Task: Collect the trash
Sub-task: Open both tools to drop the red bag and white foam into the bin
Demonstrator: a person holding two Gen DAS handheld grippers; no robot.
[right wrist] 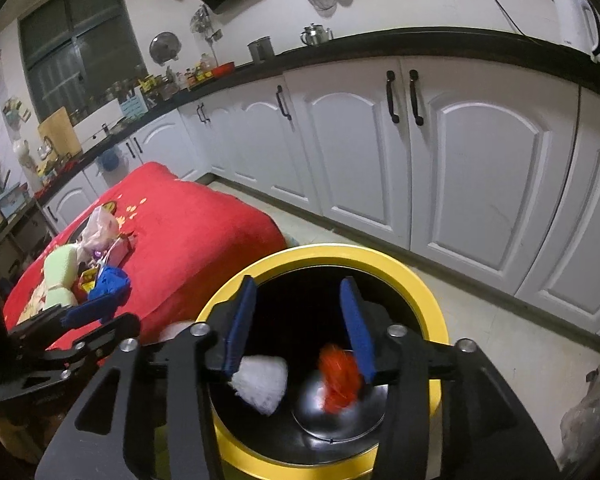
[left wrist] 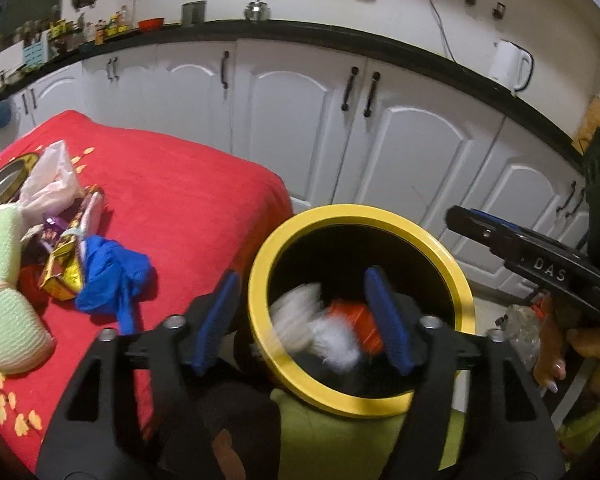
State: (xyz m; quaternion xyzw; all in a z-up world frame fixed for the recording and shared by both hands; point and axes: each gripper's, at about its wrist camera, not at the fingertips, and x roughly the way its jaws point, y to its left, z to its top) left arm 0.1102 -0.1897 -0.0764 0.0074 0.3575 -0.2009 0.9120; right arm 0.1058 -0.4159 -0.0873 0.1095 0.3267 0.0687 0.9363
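Trash: white wad [right wrist: 262,386] and orange scrap [right wrist: 339,376], blurred, inside yellow-rimmed bin [right wrist: 428,300]
Right gripper [right wrist: 300,328]: spread, empty, over bin mouth
Left gripper [left wrist: 306,316]: spread, empty, above bin rim

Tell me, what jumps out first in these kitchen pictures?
A yellow-rimmed bin sits low in the middle, with both open grippers, left and right, poised over it and white trash and orange trash blurred inside. To its left, a red cloth carries a pile of leftover litter.
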